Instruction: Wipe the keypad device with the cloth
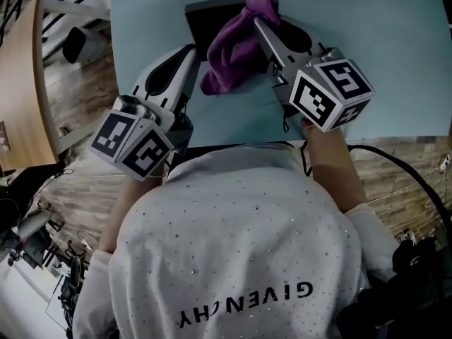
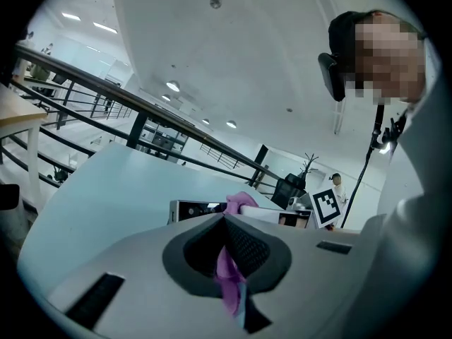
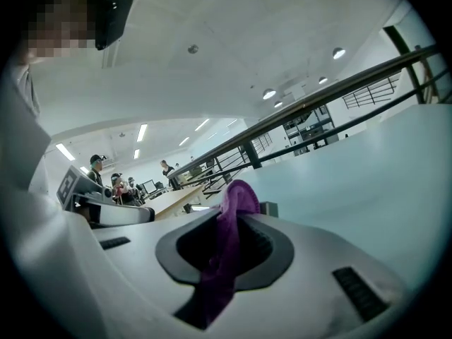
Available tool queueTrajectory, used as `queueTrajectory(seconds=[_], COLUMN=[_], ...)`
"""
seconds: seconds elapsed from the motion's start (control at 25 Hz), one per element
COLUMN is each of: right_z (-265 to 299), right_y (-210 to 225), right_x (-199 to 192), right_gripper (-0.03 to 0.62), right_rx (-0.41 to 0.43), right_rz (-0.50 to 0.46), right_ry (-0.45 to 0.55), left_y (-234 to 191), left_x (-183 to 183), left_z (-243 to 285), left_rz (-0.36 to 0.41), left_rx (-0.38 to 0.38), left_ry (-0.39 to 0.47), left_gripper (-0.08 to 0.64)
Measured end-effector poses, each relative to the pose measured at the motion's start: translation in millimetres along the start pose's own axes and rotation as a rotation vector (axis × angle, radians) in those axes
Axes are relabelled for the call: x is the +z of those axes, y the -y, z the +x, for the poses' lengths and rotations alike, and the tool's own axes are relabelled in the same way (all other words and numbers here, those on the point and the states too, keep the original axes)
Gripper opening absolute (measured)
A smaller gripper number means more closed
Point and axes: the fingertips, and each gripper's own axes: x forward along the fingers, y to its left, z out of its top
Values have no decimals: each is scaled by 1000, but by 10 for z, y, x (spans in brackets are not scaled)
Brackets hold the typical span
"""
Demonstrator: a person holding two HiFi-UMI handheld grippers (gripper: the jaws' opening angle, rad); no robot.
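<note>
While the right gripper [image 1: 263, 21] pinches the upper end of the purple cloth [image 1: 236, 48], its jaws pressed together on the fabric, the left gripper [image 1: 191, 51] is closed on a lower fold of the same cloth. The cloth stretches between the 2 over the dark keypad device [image 1: 201, 21], apparently touching its top, on the far part of the pale blue table [image 1: 395, 55].

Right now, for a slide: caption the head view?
Left gripper and right gripper pinch purple cloth over dark device.
</note>
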Motion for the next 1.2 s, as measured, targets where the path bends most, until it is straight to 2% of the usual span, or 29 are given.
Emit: queueTrajectory(seconds=[0.52, 0.6, 0.72, 0.96, 1.2], right_z=[-180, -169, -72, 224, 465], right_y=[374, 274, -42, -495, -897], right_x=[-17, 69, 147, -45, -340], right_gripper=[51, 51, 51, 51, 51], right_rx=[-87, -51, 53, 179, 269], right_rz=[79, 61, 5, -54, -31], right_ry=[25, 45, 57, -36, -124], left_y=[48, 19, -51, -150, -281], left_x=[21, 34, 32, -18, -44], left_z=[58, 55, 1, -109, -316], left_rz=[-9, -20, -51, -71, -89], left_rx=[-11, 1, 29, 83, 131], left_ry=[13, 19, 32, 24, 37], left_gripper=[0, 0, 0, 0, 0])
